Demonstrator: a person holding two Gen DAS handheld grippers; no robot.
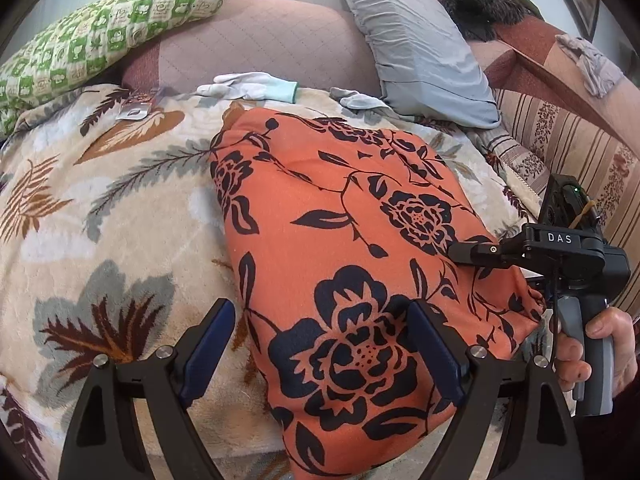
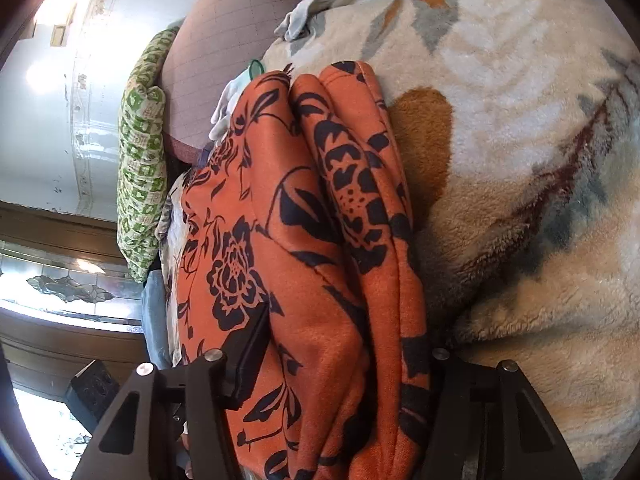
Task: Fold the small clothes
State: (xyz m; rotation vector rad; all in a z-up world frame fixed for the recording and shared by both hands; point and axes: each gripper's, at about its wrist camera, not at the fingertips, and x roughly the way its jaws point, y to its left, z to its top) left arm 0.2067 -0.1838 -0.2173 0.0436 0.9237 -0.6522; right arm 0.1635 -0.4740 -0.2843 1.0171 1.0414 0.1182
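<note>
The orange floral garment lay on the plush leaf-patterned blanket of the sofa, already doubled over into a compact, roughly rectangular bundle. In the right wrist view, several stacked layers showed along its folded edge, so at least one fold appeared to be finished. The bundle looked thick and puffy, not flat, which suggested a further fold or some smoothing was left; whether it was the only piece to be folded could not be told from these views.

The left gripper hovered at the near end of the garment with its jaws wide apart: one blue pad stood over the blanket just beside the cloth and the other over the fabric, with nothing clamped. The right gripper straddled the layered right edge of the garment. One finger lay on top of the cloth, while the other was down at the blanket side, partly hidden. Its jaws stood partly closed with the folded layers between them, but whether the pads were actually pressing on the cloth could not be told. A hand held its grey handle at the right of the left wrist view.

A white glove and a grey pillow lay beyond the garment, well apart from the work.
</note>
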